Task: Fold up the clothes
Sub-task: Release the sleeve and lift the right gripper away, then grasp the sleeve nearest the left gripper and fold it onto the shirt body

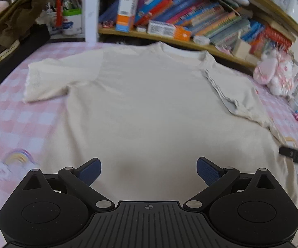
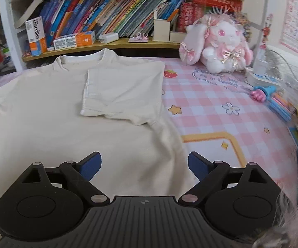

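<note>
A cream T-shirt (image 1: 144, 107) lies flat on the pink checked table cover, collar towards the bookshelf. Its right sleeve (image 2: 124, 91) is folded inward over the chest; it also shows in the left wrist view (image 1: 231, 95). Its left sleeve (image 1: 45, 80) lies spread out to the side. My left gripper (image 1: 149, 170) is open and empty above the shirt's lower middle. My right gripper (image 2: 144, 165) is open and empty above the shirt's lower right edge. Part of the right gripper (image 1: 297, 157) shows at the right edge of the left wrist view.
A bookshelf (image 2: 107, 43) with books and boxes runs along the back. A pink plush rabbit (image 2: 217, 43) sits at the back right. Pens and a pink toy (image 2: 260, 94) lie at the right. Dark clothing (image 1: 10, 24) is piled at the back left.
</note>
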`<act>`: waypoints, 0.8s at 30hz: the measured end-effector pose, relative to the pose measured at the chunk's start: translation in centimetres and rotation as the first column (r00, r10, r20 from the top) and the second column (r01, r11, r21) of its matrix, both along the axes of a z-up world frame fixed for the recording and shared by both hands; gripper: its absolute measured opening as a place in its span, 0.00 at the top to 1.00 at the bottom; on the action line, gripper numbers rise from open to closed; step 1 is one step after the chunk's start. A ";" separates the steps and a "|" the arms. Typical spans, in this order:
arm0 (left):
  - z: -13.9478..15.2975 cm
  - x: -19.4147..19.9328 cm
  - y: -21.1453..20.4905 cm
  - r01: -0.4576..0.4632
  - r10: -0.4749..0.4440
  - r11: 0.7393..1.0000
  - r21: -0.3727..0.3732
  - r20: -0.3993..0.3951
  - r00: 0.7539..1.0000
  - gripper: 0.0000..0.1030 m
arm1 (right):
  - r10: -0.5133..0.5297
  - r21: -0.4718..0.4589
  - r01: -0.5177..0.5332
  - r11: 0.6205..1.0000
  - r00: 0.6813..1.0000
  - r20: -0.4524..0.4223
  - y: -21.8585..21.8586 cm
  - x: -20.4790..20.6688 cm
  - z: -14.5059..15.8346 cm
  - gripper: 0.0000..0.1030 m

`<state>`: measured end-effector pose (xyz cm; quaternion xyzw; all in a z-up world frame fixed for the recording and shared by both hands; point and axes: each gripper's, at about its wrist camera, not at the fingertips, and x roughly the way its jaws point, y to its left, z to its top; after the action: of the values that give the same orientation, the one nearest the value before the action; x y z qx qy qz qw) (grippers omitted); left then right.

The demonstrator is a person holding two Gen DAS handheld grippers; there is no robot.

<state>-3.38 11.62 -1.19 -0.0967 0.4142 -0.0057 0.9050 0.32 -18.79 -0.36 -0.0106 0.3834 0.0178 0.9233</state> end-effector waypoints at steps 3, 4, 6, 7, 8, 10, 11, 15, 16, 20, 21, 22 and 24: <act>-0.1 0.6 3.8 -0.013 0.013 1.000 -0.028 0.003 1.000 0.03 | -0.023 0.026 0.023 0.999 1.000 0.008 3.1 -1.7 0.0 0.00; -0.3 0.8 5.1 -0.024 0.024 0.999 -0.038 -0.006 1.000 0.03 | -0.018 0.034 0.018 0.999 1.000 0.007 4.1 -2.1 -0.1 0.00; -0.7 1.0 7.5 -0.041 0.040 0.997 -0.061 -0.026 0.999 0.03 | -0.020 0.036 0.020 0.999 1.000 -0.007 6.3 -2.8 -0.3 0.00; -0.9 1.0 8.8 -0.050 0.047 0.996 -0.073 -0.036 0.998 0.03 | -0.023 0.029 0.023 0.999 1.000 -0.008 7.4 -3.2 -0.5 0.00; -1.1 1.1 10.0 -0.062 0.059 0.995 -0.083 -0.043 0.997 0.03 | -0.026 0.019 0.026 0.999 1.000 -0.006 8.5 -3.5 -0.6 0.00; -1.2 1.1 12.4 -0.112 0.108 0.989 -0.093 -0.045 0.993 0.03 | -0.025 0.006 0.026 1.000 1.000 -0.008 10.6 -4.0 -0.9 0.00; -1.3 1.2 13.6 -0.137 0.133 0.986 -0.099 -0.044 0.990 0.04 | -0.018 0.001 0.018 1.000 1.000 -0.016 11.4 -4.2 -1.0 0.00; -2.0 2.4 18.3 -0.221 0.220 0.964 -0.150 -0.025 0.975 0.09 | 0.013 -0.037 -0.014 0.999 0.999 -0.029 14.5 -4.7 -1.0 0.00; -2.4 3.0 19.3 -0.238 0.236 0.957 -0.167 -0.033 0.971 0.17 | 0.015 -0.047 -0.016 0.999 1.000 -0.023 15.0 -4.9 -0.9 0.00; -4.3 5.7 22.8 -0.324 0.313 0.905 -0.275 -0.083 0.946 0.46 | -0.001 -0.085 -0.001 0.996 1.000 -0.021 16.0 -5.2 -0.7 0.00; -4.4 6.2 23.3 -0.336 0.329 0.894 -0.295 -0.074 0.941 0.46 | -0.005 -0.093 0.003 0.996 1.000 -0.023 16.2 -5.3 -0.7 0.00; -4.5 6.9 23.8 -0.343 0.338 0.888 -0.305 -0.070 0.938 0.46 | -0.009 -0.099 0.007 0.995 1.000 -0.022 16.3 -5.5 -0.6 0.00; -4.6 8.3 24.6 -0.357 0.357 0.875 -0.325 -0.064 0.932 0.47 | -0.017 -0.112 0.015 0.994 1.000 -0.017 16.3 -5.8 -0.4 0.00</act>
<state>4.90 36.25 -5.84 -0.3222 0.3832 0.0918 0.8608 -5.48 -2.46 -0.74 -0.0590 0.3921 -0.0109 0.9180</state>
